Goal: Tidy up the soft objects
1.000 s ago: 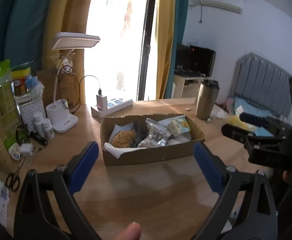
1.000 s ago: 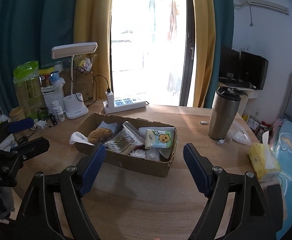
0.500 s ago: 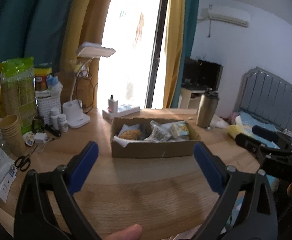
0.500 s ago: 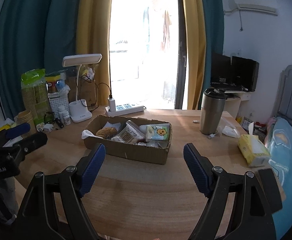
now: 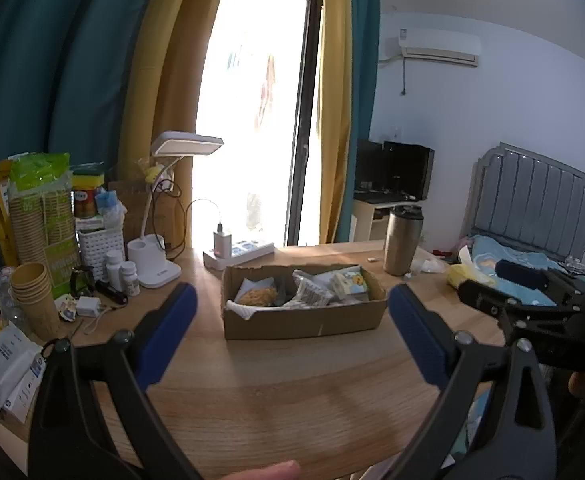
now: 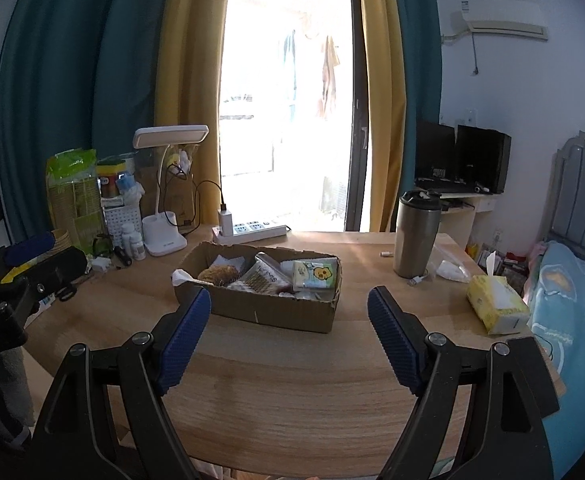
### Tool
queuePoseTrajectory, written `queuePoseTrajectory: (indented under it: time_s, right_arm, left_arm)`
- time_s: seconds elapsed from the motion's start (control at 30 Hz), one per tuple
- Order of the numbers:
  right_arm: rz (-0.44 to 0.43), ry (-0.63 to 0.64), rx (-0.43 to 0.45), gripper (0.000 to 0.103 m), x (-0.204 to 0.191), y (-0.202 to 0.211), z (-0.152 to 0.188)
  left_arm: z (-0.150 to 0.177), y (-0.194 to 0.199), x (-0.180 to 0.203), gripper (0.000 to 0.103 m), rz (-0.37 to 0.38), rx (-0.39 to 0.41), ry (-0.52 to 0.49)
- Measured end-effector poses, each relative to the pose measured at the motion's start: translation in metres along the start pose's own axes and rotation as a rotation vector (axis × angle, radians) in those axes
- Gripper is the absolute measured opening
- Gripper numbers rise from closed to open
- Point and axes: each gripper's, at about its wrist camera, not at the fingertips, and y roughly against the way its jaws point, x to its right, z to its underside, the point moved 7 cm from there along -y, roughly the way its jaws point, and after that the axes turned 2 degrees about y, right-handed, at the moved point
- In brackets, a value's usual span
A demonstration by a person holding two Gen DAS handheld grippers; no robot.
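Note:
An open cardboard box [image 5: 304, 322] [image 6: 268, 312] sits mid-table. It holds a brown sponge-like lump [image 5: 257, 296] [image 6: 219, 273], a white cloth [image 5: 241, 309], a clear striped packet [image 6: 261, 278] and a tissue pack with a yellow cartoon [image 5: 350, 282] [image 6: 315, 274]. My left gripper [image 5: 292, 334] is open and empty, well back from the box. My right gripper [image 6: 290, 334] is open and empty, also back from the box. Each gripper shows at the edge of the other's view.
A steel tumbler [image 6: 416, 234] and a yellow tissue pack [image 6: 496, 304] stand right of the box. A white desk lamp [image 5: 154, 264], power strip [image 6: 248, 230], paper cups [image 5: 34, 300], bottles and packets crowd the left side. A bed [image 6: 572, 300] lies on the right.
Both grippers have pulled back and risen away from the box, which looks smaller and farther. Both stay open and empty. Nothing on the table has moved.

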Motion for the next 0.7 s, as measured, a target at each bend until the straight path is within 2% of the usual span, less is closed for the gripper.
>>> queuePoseTrajectory:
  time_s: [0.7]
  right_arm:
    - [-0.010, 0.009, 0.003, 0.084, -0.0019, 0.0024, -0.0007]
  left_arm:
    - [0.0031, 0.0011, 0.0038, 0.098, 0.011, -0.014, 0.005]
